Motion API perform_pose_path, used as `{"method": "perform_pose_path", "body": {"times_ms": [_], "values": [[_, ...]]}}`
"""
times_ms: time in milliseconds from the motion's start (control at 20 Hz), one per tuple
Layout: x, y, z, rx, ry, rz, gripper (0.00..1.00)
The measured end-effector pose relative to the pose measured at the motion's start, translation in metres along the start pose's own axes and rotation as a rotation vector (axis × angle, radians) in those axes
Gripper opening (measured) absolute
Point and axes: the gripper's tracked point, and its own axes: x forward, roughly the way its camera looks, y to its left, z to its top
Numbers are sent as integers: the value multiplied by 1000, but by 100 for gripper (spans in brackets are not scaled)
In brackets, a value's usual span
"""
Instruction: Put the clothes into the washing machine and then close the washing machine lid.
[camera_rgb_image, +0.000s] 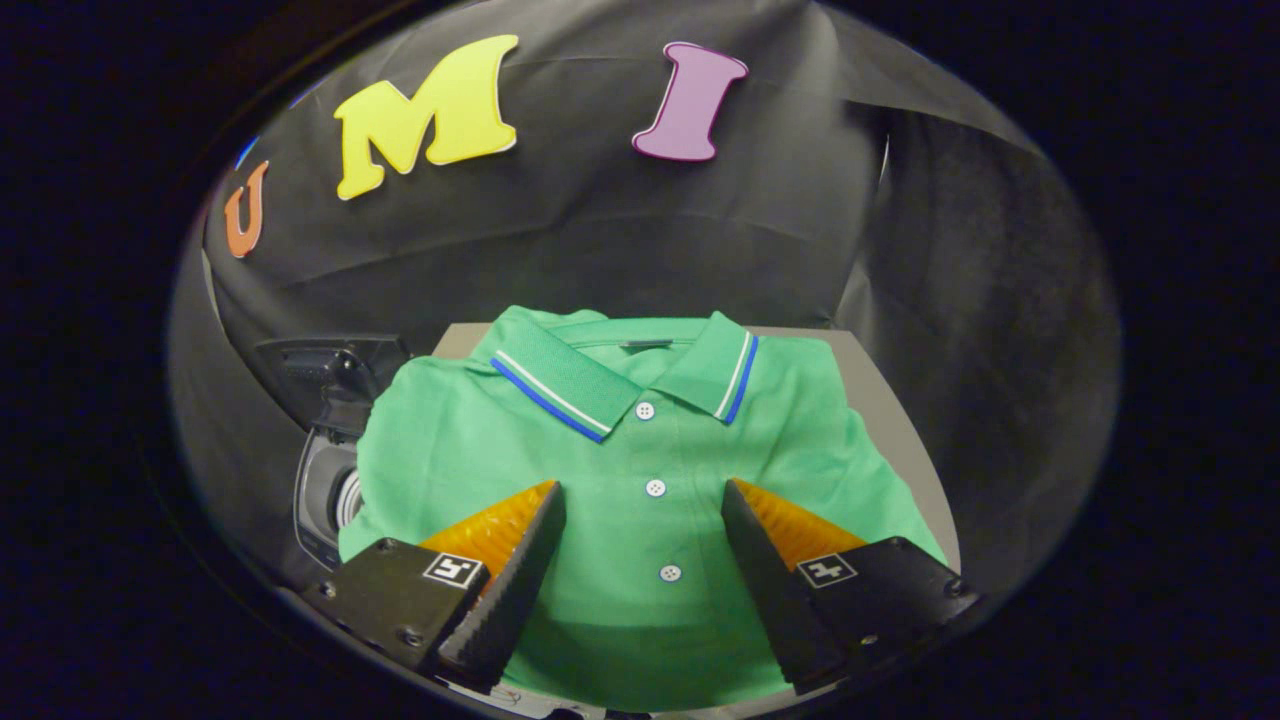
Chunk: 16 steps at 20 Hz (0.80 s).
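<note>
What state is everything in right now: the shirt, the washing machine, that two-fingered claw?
Shirt: lying flat on the table, buttoned, collar folded down, not yet gripped.
Washing machine: beside the table, lid raised, drum open.
Gripper: open, fingers spread over the shirt's button placket, holding nothing.

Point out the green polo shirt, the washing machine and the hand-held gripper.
green polo shirt (640, 450): gripper view, on the buttoned front placket.
washing machine (325, 490): gripper view, on its open rim beside the shirt's sleeve.
hand-held gripper (645, 495): gripper view, midway between its spread, open fingertips, over the shirt.
</note>
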Motion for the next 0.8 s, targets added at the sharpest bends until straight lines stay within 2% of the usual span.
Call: {"method": "perform_pose_path", "body": {"times_ms": [200,300,450,600,800], "values": [[0,-4,0,-5,-12,-26,96],[2,-10,0,-8,-39,-49,76],[3,-10,-1,-43,-60,-63,39],[0,-9,-1,-62,-73,-41,15],[1,-9,0,-24,-93,7,8]]}}
